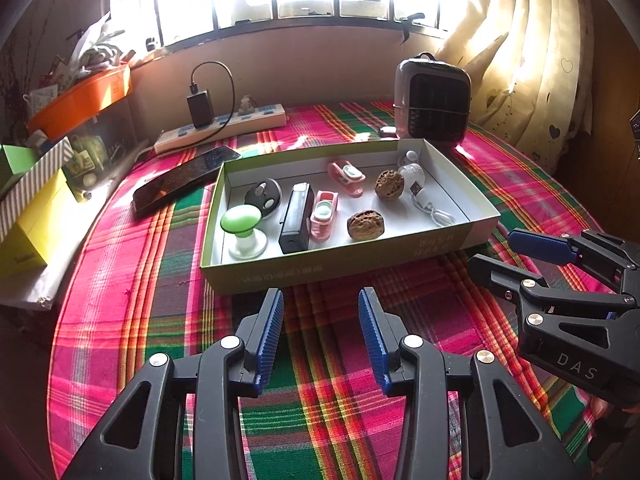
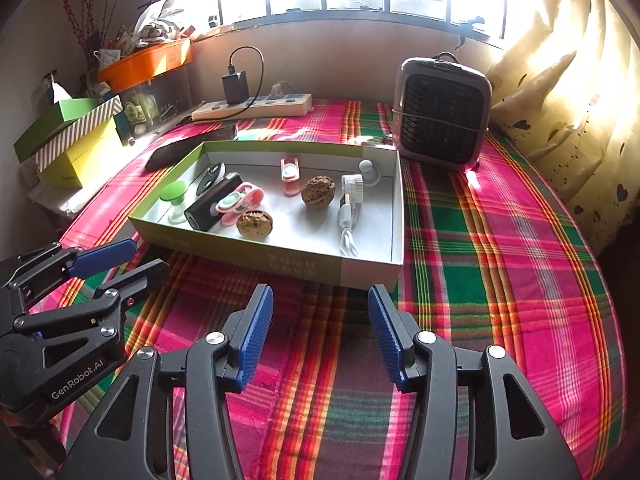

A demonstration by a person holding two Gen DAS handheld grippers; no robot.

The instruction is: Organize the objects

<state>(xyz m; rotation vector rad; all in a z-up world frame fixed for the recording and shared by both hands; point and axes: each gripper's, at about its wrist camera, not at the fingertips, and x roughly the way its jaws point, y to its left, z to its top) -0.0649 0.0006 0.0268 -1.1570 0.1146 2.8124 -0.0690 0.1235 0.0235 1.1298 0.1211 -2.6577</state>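
While both grippers hang over the bare plaid cloth in front of it, the shallow box already holds nearly everything small in sight. Inside it lie a green-capped knob, a black round piece, a black block, two pink clips, two walnuts, and a white cable with a small white fan head behind it. They are spread in loose rows, none stacked, though the block and the nearer pink clip touch.

The left gripper has its jaws partly apart with nothing between them, only the tabletop cloth below. The right gripper also stands parted and empty, just short of the box's near wall.

By that showing, the sorting looks close to done: no loose small item lies on the cloth near the grippers. What stays outside the box is a dark phone lying at its left far corner, a power strip with a charger plugged in, and a small heater behind the right far corner. A little object sits on the cloth beside the heater's base; it may be another piece to collect, but it is too small to tell. Whether the phone belongs in the box is a guess; if so, that is the remaining step.
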